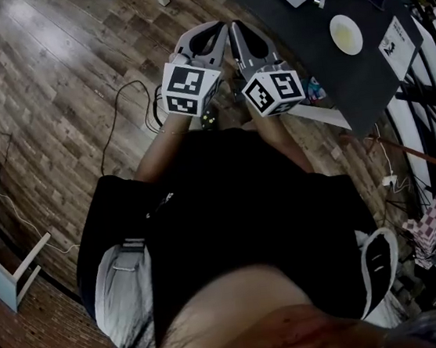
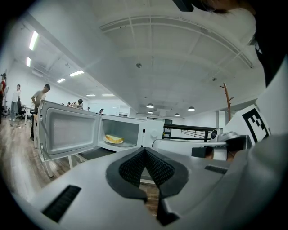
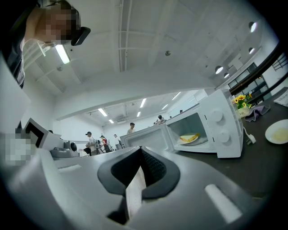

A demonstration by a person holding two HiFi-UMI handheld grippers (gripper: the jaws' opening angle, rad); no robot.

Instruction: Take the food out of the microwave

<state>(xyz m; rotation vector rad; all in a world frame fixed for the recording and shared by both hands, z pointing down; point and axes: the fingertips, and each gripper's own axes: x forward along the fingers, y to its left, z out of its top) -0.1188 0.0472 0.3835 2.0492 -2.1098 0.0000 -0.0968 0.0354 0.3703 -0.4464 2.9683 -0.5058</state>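
Note:
A white microwave (image 2: 150, 132) stands on a dark table with its door (image 2: 69, 134) swung open to the left. Inside, yellow food (image 2: 114, 139) lies on a plate; the right gripper view shows the food (image 3: 189, 138) too. I hold both grippers close together in front of my body, well short of the microwave. My left gripper (image 1: 219, 26) is shut with nothing in it, its black pads (image 2: 135, 168) meeting. My right gripper (image 1: 233, 25) is shut and empty too, pads (image 3: 155, 168) together.
A pale plate (image 3: 278, 131) lies on the dark table (image 1: 322, 62) right of the microwave, near sunflowers (image 3: 240, 99) and a cloth. Cables trail over the wooden floor (image 1: 56, 79). Several people stand far off behind the microwave door.

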